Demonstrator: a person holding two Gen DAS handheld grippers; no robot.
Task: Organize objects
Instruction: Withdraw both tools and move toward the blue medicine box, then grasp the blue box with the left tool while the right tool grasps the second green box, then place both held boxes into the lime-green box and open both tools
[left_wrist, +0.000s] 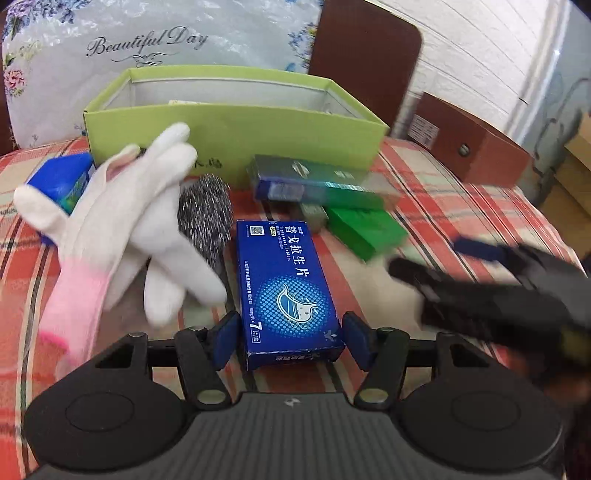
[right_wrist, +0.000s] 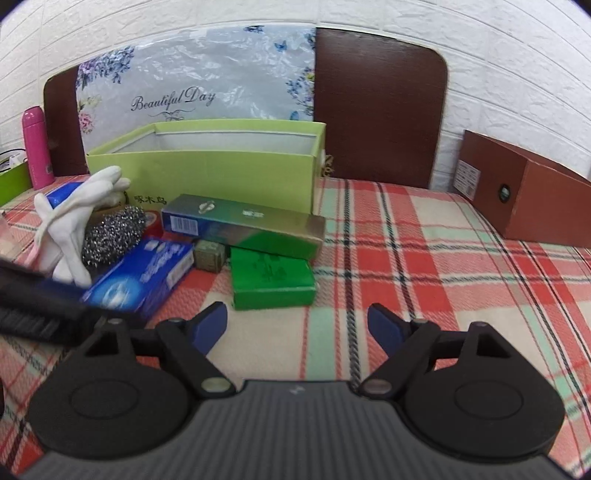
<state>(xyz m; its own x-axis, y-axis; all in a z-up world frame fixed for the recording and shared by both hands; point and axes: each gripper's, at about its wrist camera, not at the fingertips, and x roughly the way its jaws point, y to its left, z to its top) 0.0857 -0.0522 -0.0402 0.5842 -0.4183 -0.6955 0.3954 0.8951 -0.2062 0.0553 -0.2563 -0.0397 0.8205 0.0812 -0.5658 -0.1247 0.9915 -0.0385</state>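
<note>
While the blue tablet box (left_wrist: 290, 291) lies flat on the plaid cloth (right_wrist: 424, 258), the left hand-held gripper (left_wrist: 291, 338) has its fingers on both sides, the left one touching, the right one just beside it. The right hand-held gripper (right_wrist: 297, 326) stands wide and empty, near the green box (right_wrist: 271, 282)

Tablet box (left_wrist: 290, 291) lies before the steel scourer (left_wrist: 205, 214); glove (left_wrist: 129, 221) to its left; open cardboard box (left_wrist: 236, 129) behind; long carton (left_wrist: 317, 182) rightward.
</note>
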